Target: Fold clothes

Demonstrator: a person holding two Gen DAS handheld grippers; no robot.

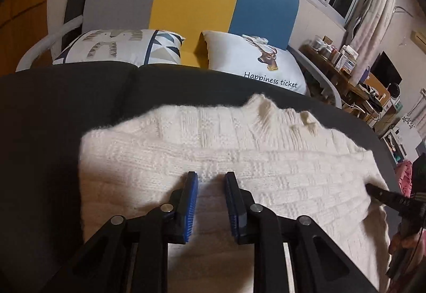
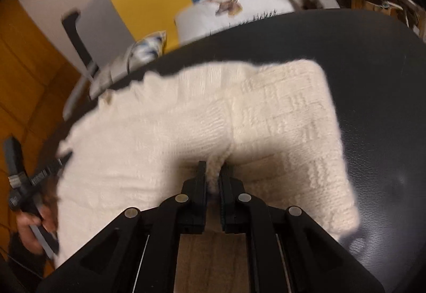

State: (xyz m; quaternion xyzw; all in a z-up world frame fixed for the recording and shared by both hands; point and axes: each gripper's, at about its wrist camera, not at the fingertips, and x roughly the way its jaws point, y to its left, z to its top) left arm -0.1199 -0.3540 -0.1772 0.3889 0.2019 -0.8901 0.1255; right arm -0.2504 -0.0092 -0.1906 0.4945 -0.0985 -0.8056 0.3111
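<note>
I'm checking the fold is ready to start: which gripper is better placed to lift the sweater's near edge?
Right. The right gripper already pinches a tuft of the cream knit sweater; the left gripper has knit between its parted pads, unclamped.

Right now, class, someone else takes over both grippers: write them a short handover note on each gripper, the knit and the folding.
Right gripper: shut on a pinch of the cream sweater at its near edge.
Left gripper: jaws apart, over the sweater's near edge; no fabric pinched between the pads.
Sweater: lies mostly flat on the dark sofa seat, rumpled along its far edge.
Done: one grasp only.
Left: close the left gripper on the knit, probably then lift the near edge and fold it over.
</note>
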